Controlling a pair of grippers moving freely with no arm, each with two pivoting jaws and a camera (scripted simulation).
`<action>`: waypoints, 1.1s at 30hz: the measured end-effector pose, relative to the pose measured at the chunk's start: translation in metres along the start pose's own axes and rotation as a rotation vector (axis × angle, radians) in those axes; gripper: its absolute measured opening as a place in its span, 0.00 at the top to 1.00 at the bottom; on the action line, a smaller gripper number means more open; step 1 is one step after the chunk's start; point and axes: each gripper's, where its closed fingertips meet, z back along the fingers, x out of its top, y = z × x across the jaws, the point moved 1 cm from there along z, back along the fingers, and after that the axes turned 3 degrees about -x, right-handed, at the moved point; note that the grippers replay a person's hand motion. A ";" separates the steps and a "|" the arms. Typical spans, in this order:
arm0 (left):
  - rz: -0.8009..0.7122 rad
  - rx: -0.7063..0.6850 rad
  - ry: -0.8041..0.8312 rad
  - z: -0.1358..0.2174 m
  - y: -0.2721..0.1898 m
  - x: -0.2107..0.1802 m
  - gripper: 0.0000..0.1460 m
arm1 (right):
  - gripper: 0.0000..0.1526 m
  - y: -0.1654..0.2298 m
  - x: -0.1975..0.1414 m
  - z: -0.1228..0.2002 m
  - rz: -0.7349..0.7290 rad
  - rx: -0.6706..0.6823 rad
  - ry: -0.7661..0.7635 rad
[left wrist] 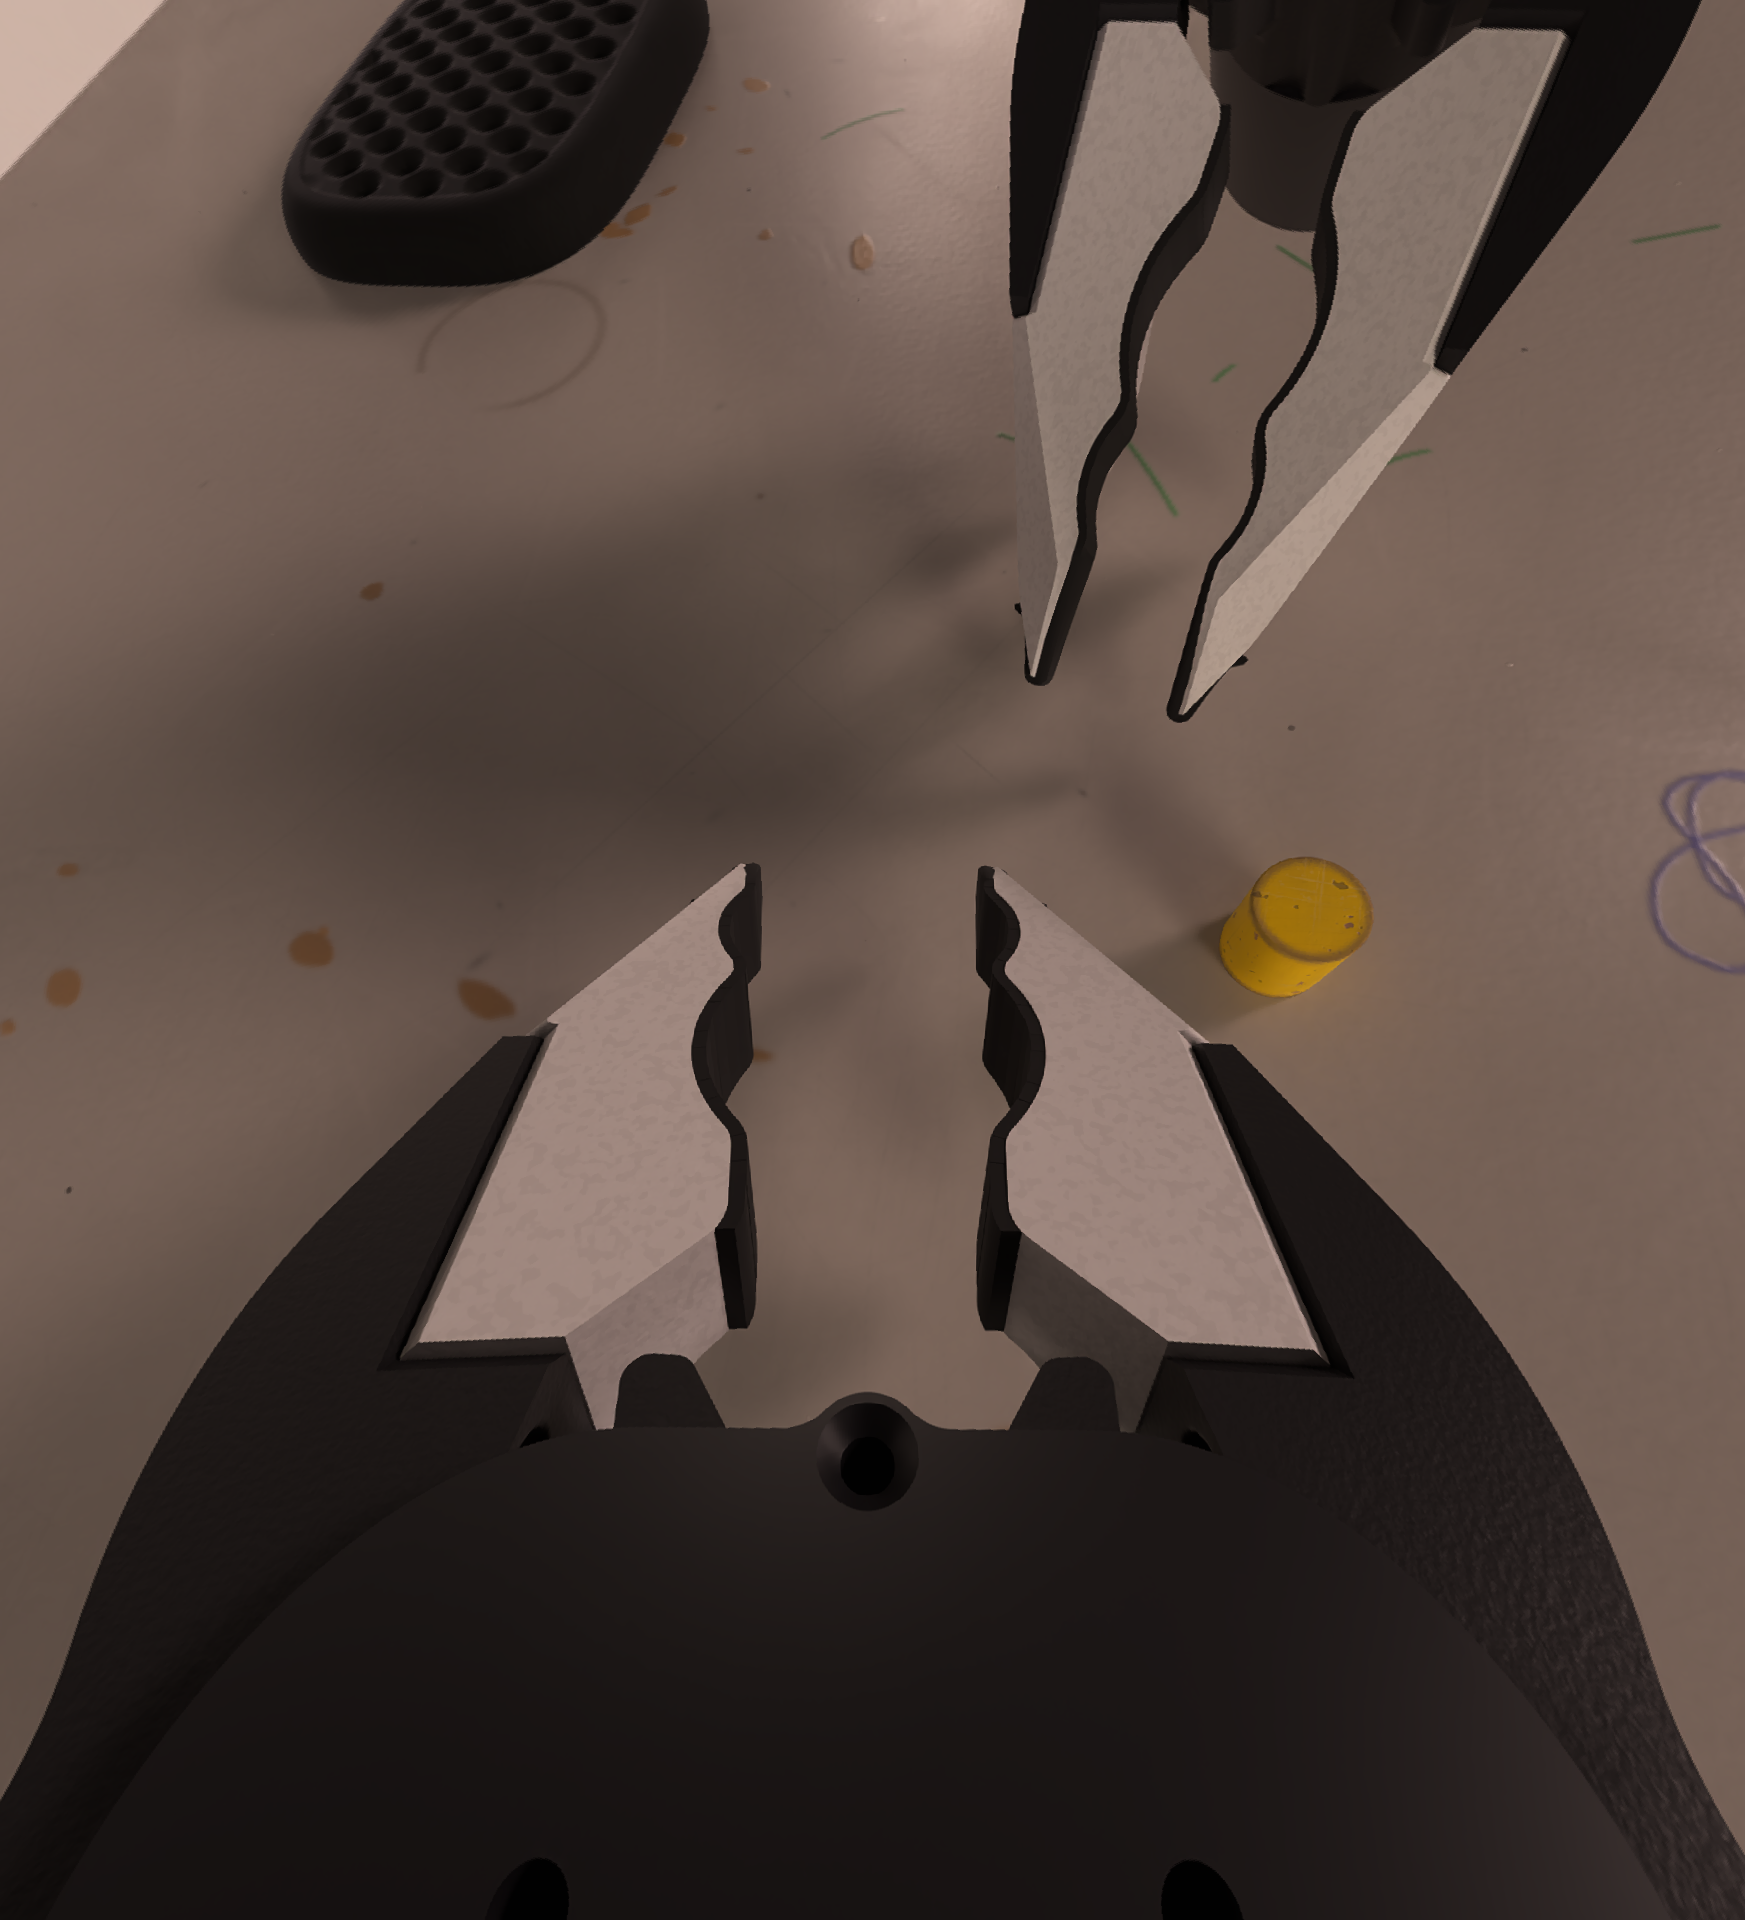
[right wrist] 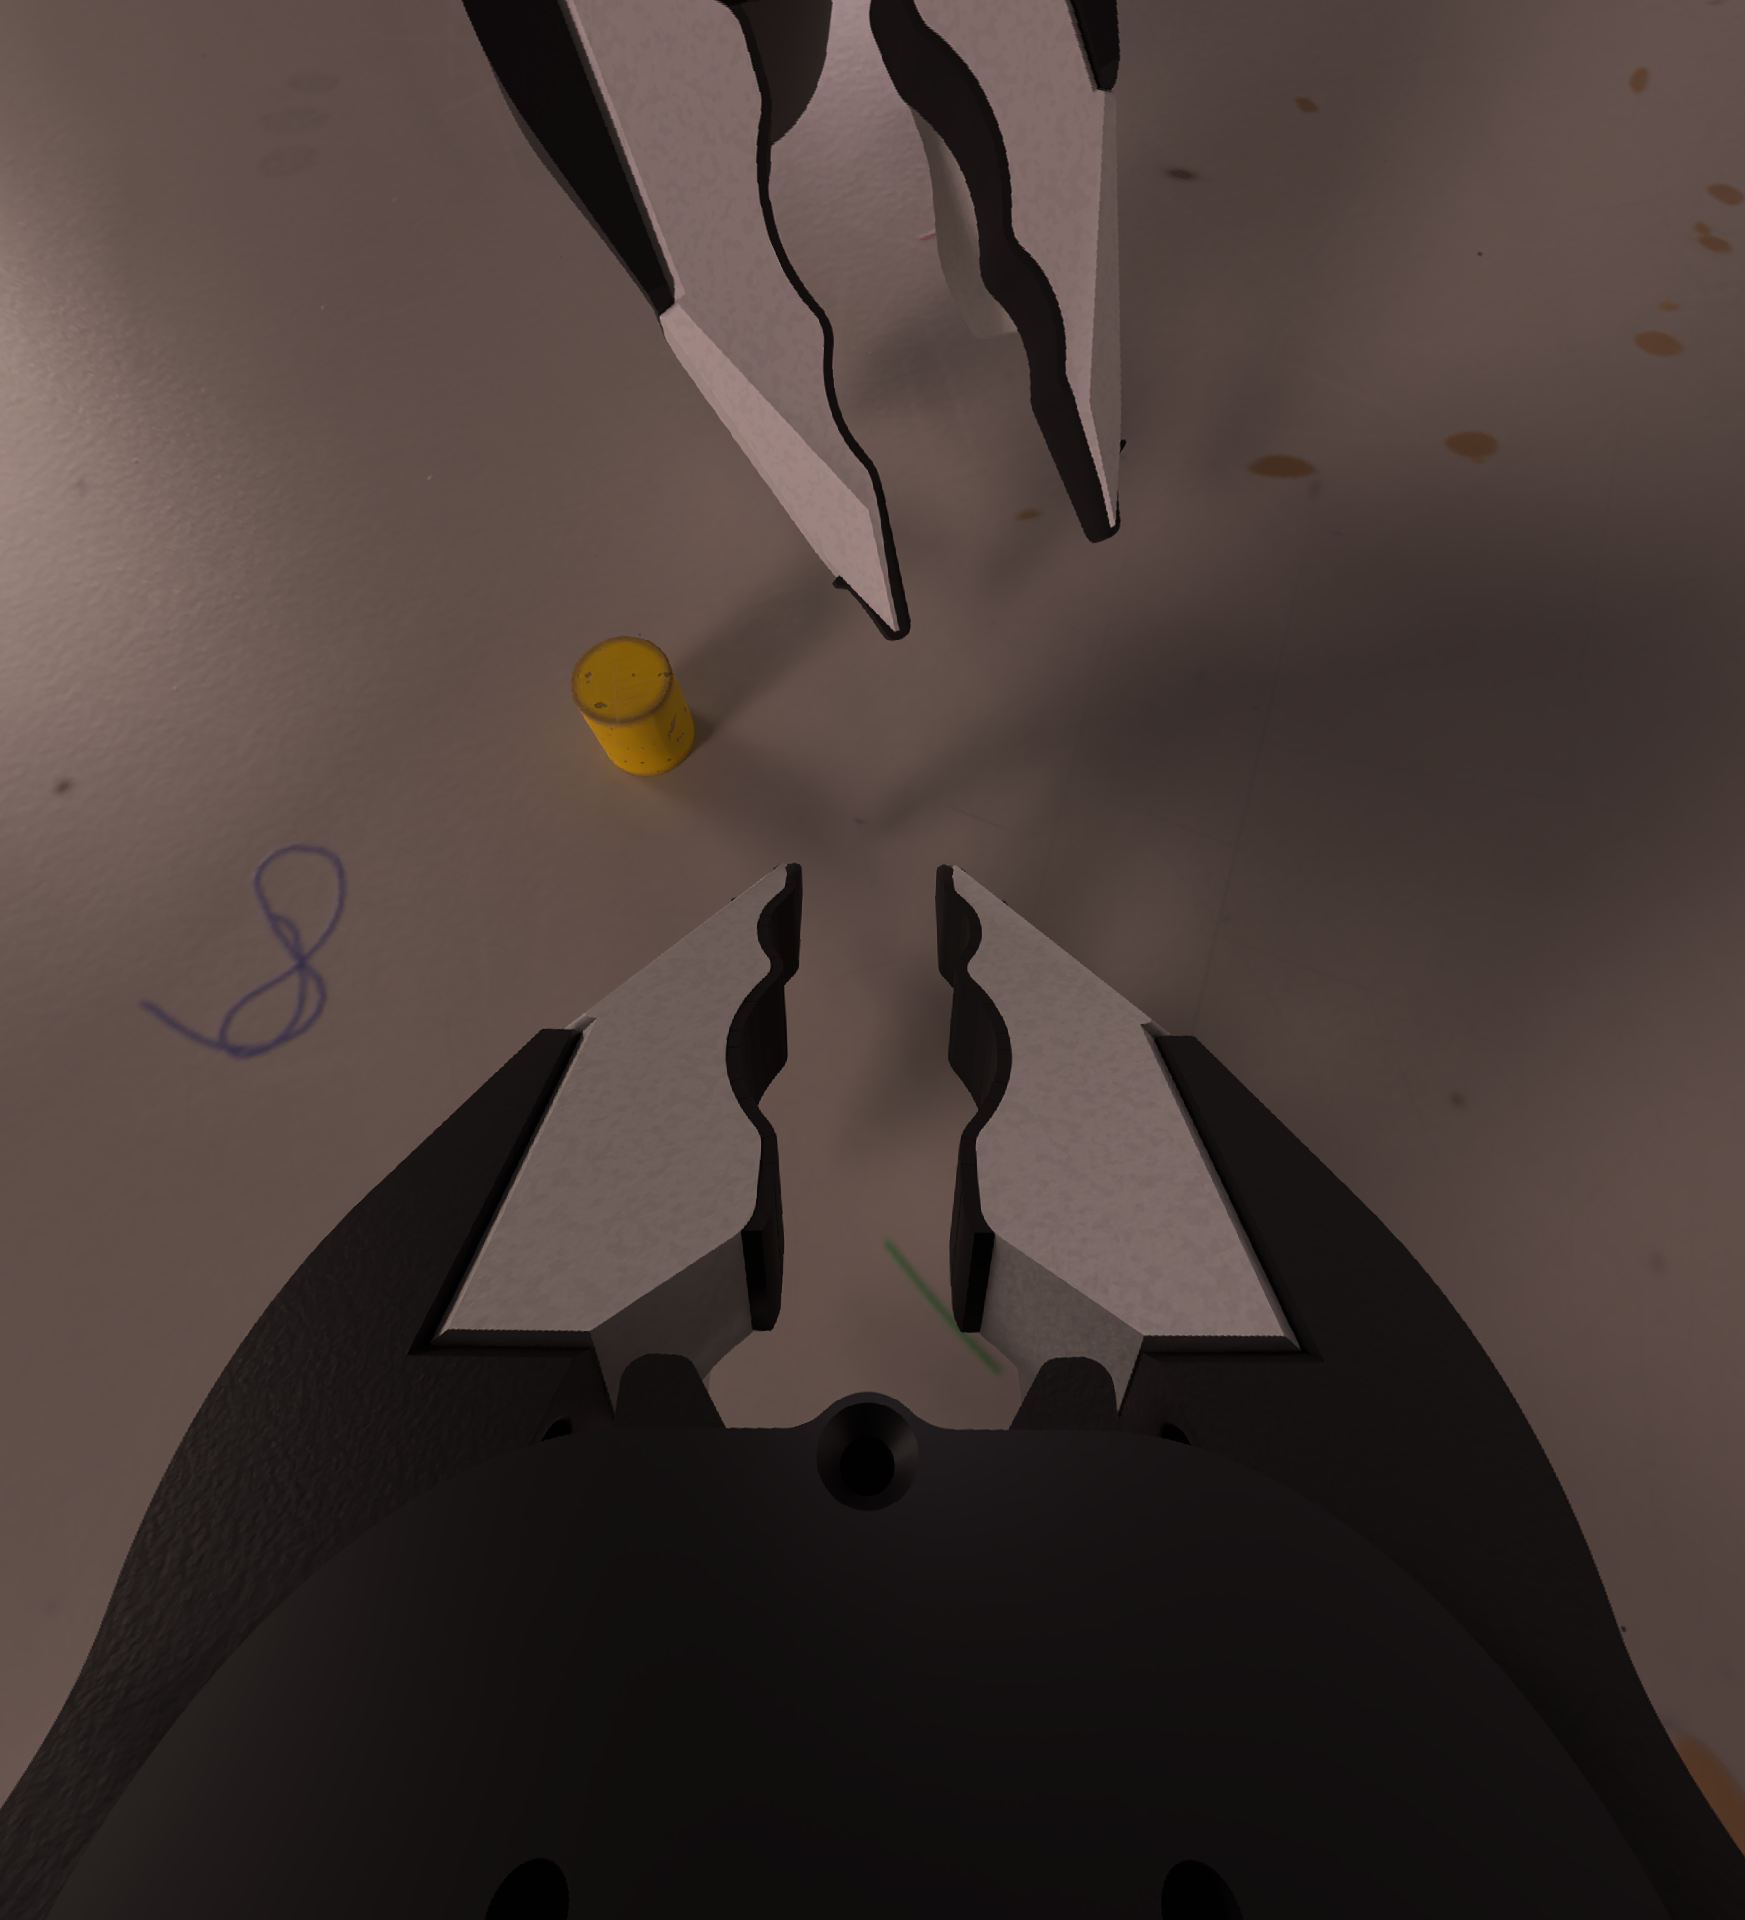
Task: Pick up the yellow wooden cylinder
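Observation:
The yellow wooden cylinder [left wrist: 1292, 927] stands upright on the grey-brown table, small and scuffed. In the left wrist view it is to the right of my left gripper [left wrist: 868, 873], apart from its fingertips. My left gripper is open and empty. In the right wrist view the cylinder [right wrist: 631, 707] is ahead and to the left of my right gripper [right wrist: 868, 871], which is open and empty. Each gripper shows in the other's view, facing it: the right one [left wrist: 1107, 698] and the left one [right wrist: 998, 584], both above the table with jaws apart.
A black honeycomb-patterned pad [left wrist: 489, 135] lies at the far left near the table's edge. A loop of blue thread [left wrist: 1715, 873] lies right of the cylinder, also in the right wrist view [right wrist: 276, 961]. Brown specks and green fibres dot the table [left wrist: 224, 727].

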 end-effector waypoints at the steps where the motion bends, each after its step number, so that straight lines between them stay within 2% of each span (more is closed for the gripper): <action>1: -0.003 0.004 -0.002 0.000 0.000 0.000 0.72 | 0.83 0.000 0.000 0.000 -0.001 -0.001 0.000; 13: 0.011 -0.002 0.004 -0.001 0.001 0.000 0.70 | 0.80 -0.003 0.000 -0.001 -0.034 -0.042 0.004; 17: 0.016 -0.009 0.006 -0.001 0.000 -0.001 0.70 | 0.90 -0.002 0.001 0.000 -0.033 -0.042 0.000; 28: 0.019 -0.041 0.011 -0.002 -0.002 -0.001 0.73 | 0.98 -0.015 0.006 0.014 0.012 -0.153 -0.107; 31: 0.020 -0.041 0.012 -0.002 -0.002 -0.001 0.73 | 0.96 -0.009 0.004 0.013 0.010 -0.098 -0.088; 33: 0.020 -0.041 0.012 -0.002 -0.002 -0.001 0.73 | 0.91 0.007 0.004 0.013 0.019 0.031 -0.090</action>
